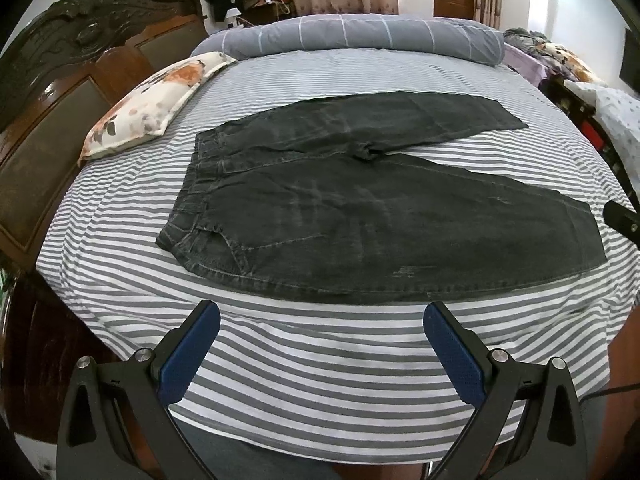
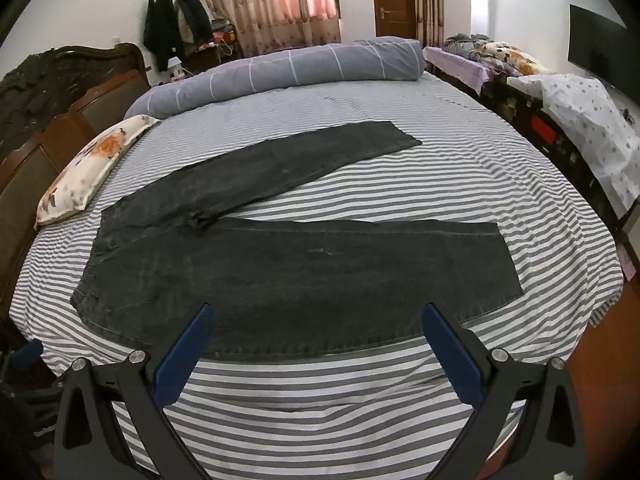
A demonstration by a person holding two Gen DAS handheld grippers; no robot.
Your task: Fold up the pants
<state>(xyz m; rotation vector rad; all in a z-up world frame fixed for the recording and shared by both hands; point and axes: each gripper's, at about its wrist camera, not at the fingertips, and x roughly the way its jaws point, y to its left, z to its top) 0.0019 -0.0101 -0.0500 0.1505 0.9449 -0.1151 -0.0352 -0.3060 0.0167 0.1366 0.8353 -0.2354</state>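
Left wrist view: one pair of pants [image 1: 360, 208], two wide-spread empty claws [image 1: 322, 324] [image 2: 318, 326], one pillow [image 1: 148, 104].

A wide bed with a grey-and-white striped sheet [image 1: 320, 360] carried dark grey denim pants [image 1: 360, 216] spread flat. Left of the pants lay a floral cream pillow [image 1: 148, 104]; beyond them, a rolled grey checked duvet [image 1: 360, 36].

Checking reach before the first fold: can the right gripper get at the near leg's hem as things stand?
Probably yes. The right gripper is open and over the near leg; its hem lies flat, uncovered, to the right on the bed.
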